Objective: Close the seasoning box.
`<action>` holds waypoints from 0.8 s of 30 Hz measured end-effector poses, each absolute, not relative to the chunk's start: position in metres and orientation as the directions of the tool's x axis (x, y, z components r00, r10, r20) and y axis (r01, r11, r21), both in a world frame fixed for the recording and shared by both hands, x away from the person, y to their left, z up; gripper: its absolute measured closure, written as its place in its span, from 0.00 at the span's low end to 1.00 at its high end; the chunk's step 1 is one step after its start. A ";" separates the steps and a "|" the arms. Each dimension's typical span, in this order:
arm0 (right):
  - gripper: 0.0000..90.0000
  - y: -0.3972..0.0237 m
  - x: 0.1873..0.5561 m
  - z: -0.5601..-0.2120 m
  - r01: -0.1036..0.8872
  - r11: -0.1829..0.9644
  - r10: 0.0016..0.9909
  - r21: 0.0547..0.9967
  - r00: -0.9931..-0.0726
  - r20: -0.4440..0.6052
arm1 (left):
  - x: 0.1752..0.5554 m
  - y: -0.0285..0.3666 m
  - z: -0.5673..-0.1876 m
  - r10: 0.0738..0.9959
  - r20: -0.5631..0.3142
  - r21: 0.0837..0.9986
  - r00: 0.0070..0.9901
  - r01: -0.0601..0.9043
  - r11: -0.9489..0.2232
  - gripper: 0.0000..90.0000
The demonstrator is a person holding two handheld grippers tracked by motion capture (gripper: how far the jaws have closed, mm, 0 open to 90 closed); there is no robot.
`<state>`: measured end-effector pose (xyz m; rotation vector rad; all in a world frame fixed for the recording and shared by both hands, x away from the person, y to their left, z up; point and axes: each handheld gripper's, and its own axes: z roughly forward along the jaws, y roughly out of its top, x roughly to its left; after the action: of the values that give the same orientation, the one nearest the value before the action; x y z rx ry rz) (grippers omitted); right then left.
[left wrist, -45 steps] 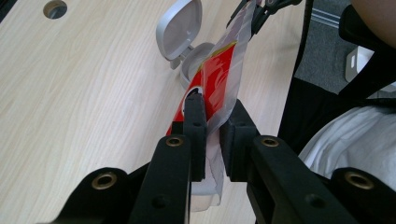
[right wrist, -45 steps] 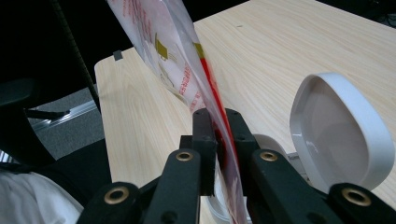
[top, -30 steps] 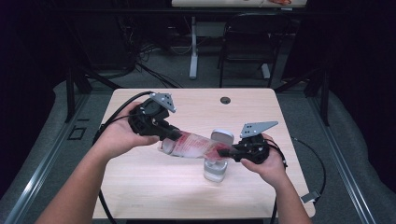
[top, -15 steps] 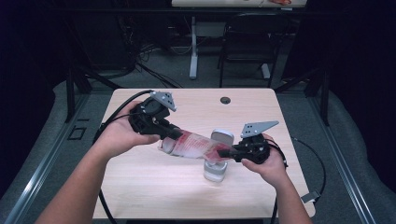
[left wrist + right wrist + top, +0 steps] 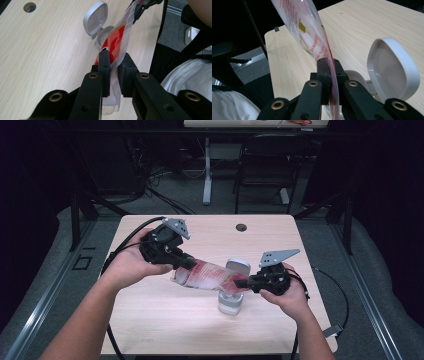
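A clear plastic pouch [image 5: 207,276] with red print hangs stretched between both grippers, sloping down to the right. My left gripper [image 5: 187,265] is shut on its upper left end, and in the left gripper view the jaws [image 5: 115,57] pinch the film. My right gripper [image 5: 240,282] has just been closing its jaws on the lower right end, and the pads [image 5: 328,61] press on the pouch [image 5: 299,22]. Under that end stands a small clear jar [image 5: 231,302] with its grey flip lid [image 5: 237,266] swung open.
The jar stands right of centre on the light wooden table [image 5: 165,320]. A round cable hole [image 5: 241,227] sits near the far edge. Black cables trail off both sides of the table. Desk legs and a chair stand on the floor beyond it.
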<state>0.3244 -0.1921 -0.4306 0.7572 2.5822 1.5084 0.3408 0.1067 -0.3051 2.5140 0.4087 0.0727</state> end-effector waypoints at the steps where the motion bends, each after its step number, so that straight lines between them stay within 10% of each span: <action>1: 0.98 -0.192 0.324 -0.431 0.382 0.400 0.439 0.833 -0.878 0.192 | 0.341 0.107 -0.305 0.304 -0.037 0.559 0.952 0.272 -0.783 0.91; 24: 0.99 -0.185 0.325 -0.430 0.377 0.413 0.422 0.829 -0.886 0.193 | 0.341 0.112 -0.304 0.320 -0.039 0.565 0.947 0.285 -0.775 0.91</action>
<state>0.3248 -0.1855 -0.4299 0.7368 2.6018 1.5064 0.3414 0.1117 -0.3038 2.5056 0.4276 0.0783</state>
